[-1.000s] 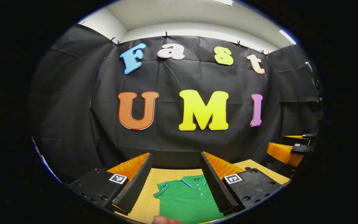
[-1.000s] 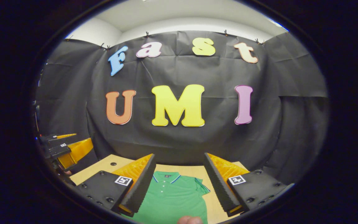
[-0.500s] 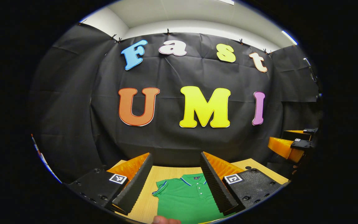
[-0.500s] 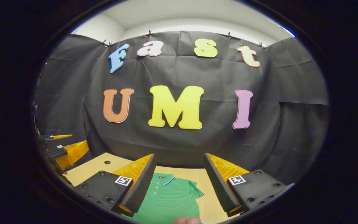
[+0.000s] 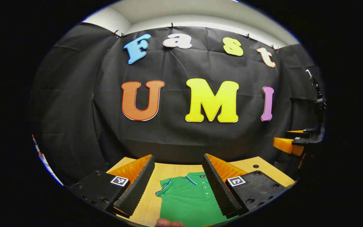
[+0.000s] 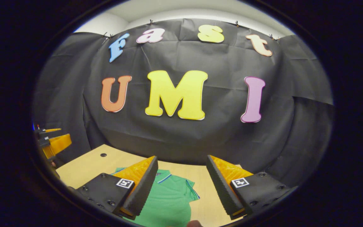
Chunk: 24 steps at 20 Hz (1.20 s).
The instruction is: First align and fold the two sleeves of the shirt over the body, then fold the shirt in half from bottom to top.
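Ahead of the left tool (image 5: 177, 186), its fingers spread wide with nothing between them, bare counter (image 5: 156, 171) runs to the cloth wall (image 5: 175, 138) (the far limit). The shirt (image 5: 187, 198) lies flat below. The right tool (image 5: 290, 145) hovers well off to its right.

The shirt (image 5: 187, 198) is soft matt green knit cloth with a ribbed collar. The table (image 6: 87, 164) looks like pale wood with a smooth, faintly grained surface. The left gripper (image 5: 177, 183) has ridged matt pads (image 5: 137, 186) (rubbery-looking) on plastic.
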Motion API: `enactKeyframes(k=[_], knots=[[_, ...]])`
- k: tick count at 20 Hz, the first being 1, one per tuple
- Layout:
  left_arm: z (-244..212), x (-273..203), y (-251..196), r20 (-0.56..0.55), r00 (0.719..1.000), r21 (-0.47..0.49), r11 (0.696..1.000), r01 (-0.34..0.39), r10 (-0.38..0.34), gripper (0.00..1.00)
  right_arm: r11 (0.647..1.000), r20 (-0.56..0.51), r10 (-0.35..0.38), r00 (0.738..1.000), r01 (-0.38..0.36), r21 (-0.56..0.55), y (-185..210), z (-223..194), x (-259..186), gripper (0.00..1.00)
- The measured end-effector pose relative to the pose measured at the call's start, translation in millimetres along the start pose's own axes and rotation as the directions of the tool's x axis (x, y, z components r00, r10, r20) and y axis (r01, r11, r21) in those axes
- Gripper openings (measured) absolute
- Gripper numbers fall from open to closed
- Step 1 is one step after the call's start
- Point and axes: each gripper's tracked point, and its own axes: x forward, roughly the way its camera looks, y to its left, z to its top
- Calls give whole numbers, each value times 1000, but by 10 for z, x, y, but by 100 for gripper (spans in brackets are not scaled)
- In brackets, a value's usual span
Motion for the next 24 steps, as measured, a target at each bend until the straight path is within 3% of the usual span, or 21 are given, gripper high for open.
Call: enactKeyframes(k=[4,7,10,11,12,22,24], knots=[[-118,65,-11,-42,999,7,1000,-25,25,98,999,-133,48,990,-49,-1,-208,-600,739,96],[-253,102,-18,-76,996,11,999,-45,46,98,996,-246,87,965,-79,42,-306,-1108,1260,87],[-377,138,-40,-110,992,17,998,-61,62,98,994,-340,108,934,-99,46,-367,-1641,1671,84],[-424,150,-39,-125,990,21,997,-68,70,98,994,-362,112,926,-104,41,-385,-1783,1798,77],[-477,162,-44,-146,987,24,997,-72,75,98,993,-376,117,919,-111,36,-388,-1922,1906,70],[-598,134,38,-192,973,50,992,-119,127,98,995,-500,85,862,-103,-8,-484,-2778,2399,70],[-653,120,68,-207,968,44,990,-134,140,98,994,-508,90,857,-106,-4,-471,-2840,2433,41]])
